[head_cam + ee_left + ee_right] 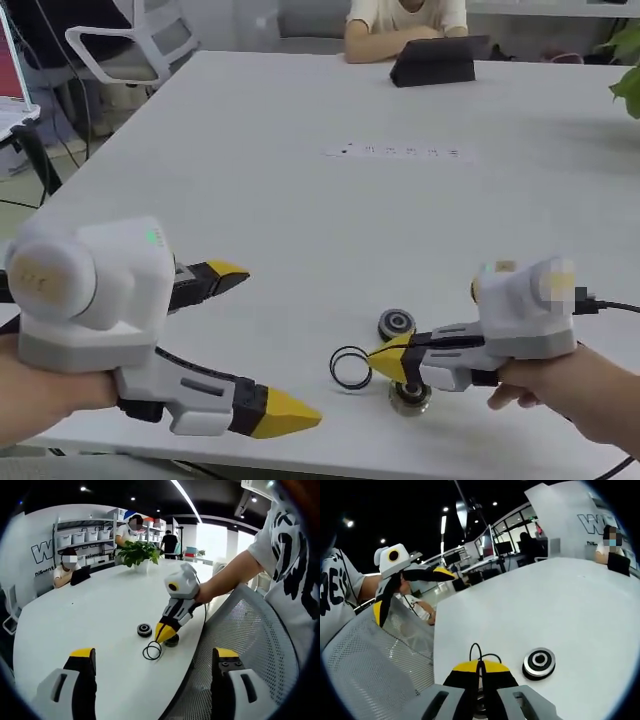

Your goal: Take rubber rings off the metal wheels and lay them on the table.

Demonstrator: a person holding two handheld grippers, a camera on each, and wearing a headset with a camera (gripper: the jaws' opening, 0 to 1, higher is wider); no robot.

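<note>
My right gripper (pixel 374 356) is shut on the edge of a thin black rubber ring (pixel 350 369), which hangs at the white table (pixel 330 210) just past its yellow tips. Under that gripper lies a bare metal wheel (pixel 410 397). A second wheel (pixel 396 324), with black rubber around it, lies flat a little farther back. In the right gripper view the ring (pixel 476 652) loops out from between the closed jaws, with that second wheel (pixel 539 662) to their right. My left gripper (pixel 258 342) is open wide and empty, left of the ring and above the table's near edge.
A person sits at the table's far end behind a black tablet stand (pixel 432 62). A white chair (pixel 130 45) stands at the far left and a plant (pixel 627 75) at the far right. A grey mesh chair (pixel 250 645) is beside the near edge.
</note>
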